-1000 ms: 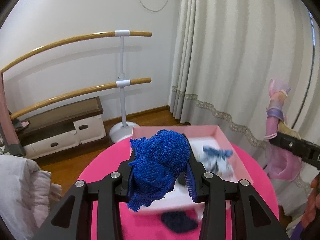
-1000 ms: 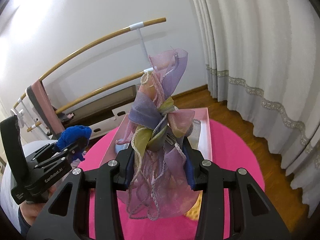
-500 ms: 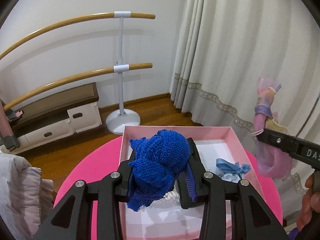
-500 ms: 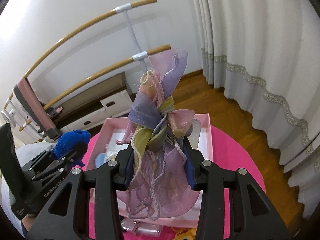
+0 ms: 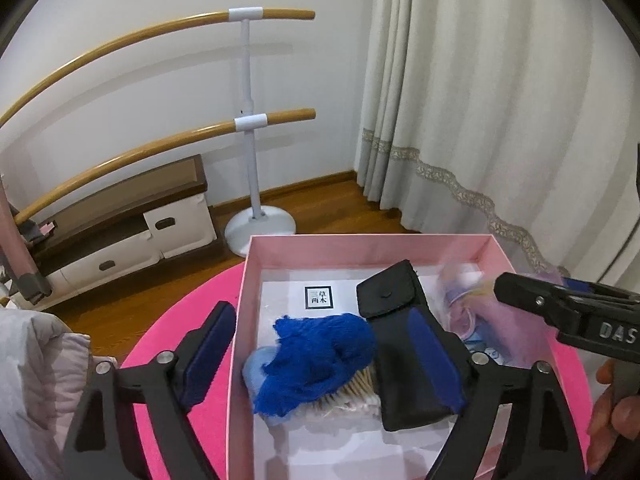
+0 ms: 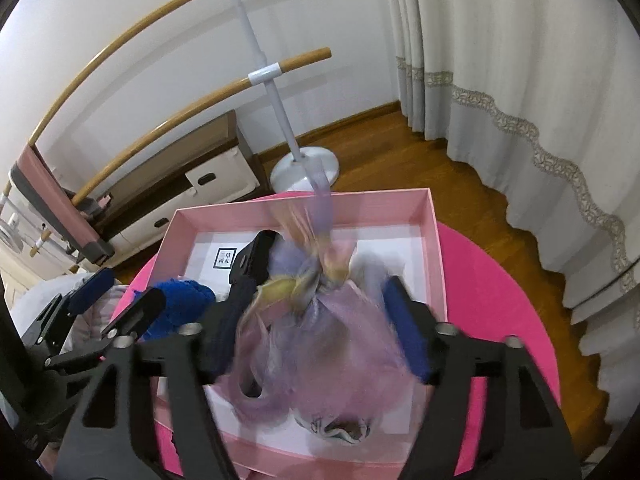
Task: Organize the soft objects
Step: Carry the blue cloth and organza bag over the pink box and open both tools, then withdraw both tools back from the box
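Observation:
My left gripper [image 5: 320, 344] hangs over the pink box [image 5: 360, 244], its jaws opening wide. The blue knitted piece [image 5: 320, 360] lies loose in the box below them, on cotton swabs [image 5: 352, 392], with neither pad touching it. A black pouch [image 5: 384, 292] lies beside it, partly behind the right finger. My right gripper [image 6: 316, 320] is also over the box [image 6: 304, 204] with its jaws opening. The pink and purple organza bow [image 6: 320, 312] is a blur between the fingers, free of both pads. The blue piece [image 6: 184, 300] and the left gripper [image 6: 116, 300] show at the left there.
The box sits on a round pink table [image 5: 180, 320]. A pale quilted garment [image 5: 36, 364] lies at the left edge. Behind stand a ballet barre on a white base [image 5: 260, 224], a low cabinet [image 5: 120, 232] and long curtains [image 5: 480, 120] over a wood floor.
Both grippers came forward and down over the box and their jaws spread apart. The blue knitted piece dropped into the box; the bow left the right pads and is falling.

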The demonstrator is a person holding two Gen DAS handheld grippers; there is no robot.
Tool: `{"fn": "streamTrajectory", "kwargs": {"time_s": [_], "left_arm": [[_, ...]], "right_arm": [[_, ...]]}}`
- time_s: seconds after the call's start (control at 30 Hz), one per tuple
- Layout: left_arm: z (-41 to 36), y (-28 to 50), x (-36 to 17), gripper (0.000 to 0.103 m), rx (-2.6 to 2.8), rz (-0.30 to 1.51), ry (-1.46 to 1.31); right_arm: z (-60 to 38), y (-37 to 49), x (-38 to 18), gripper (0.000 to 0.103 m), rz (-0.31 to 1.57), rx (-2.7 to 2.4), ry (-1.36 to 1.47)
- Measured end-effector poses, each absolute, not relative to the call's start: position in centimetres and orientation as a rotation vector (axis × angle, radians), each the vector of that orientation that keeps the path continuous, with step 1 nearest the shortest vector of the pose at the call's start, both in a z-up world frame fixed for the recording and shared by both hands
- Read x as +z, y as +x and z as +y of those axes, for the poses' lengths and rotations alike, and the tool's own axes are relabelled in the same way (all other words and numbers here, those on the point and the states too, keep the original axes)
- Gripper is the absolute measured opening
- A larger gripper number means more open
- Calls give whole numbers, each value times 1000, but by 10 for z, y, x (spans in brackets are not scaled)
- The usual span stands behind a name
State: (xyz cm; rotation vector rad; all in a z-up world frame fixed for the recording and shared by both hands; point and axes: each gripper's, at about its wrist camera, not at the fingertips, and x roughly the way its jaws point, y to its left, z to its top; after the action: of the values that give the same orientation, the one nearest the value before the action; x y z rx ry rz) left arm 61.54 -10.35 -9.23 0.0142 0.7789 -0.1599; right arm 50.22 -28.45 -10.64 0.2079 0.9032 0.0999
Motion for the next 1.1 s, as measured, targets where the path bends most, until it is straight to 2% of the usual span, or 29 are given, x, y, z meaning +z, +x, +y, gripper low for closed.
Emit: {"fn": "streamTrajectory", "kwargs": {"time_s": [0.03,0.17,0.27,0.53,1.1], "left_arm": [[-103,611,-92,87,-160,778,11],[-94,593,-89,91,-149,756,-10],[-87,575,-83,91,-148,730,-22],[-68,496,-64,103,-127,618,-43],[-58,299,-54,103,-58,448,46]], "right_arm": [[-285,499,-105,96,895,105,208],[-291,481,-92,103,837,110,243],[-294,462,-77,103,786,106,257],[-287,382,-43,103,652,92,255],[-241,213,-15,103,405,-47,135]]}}
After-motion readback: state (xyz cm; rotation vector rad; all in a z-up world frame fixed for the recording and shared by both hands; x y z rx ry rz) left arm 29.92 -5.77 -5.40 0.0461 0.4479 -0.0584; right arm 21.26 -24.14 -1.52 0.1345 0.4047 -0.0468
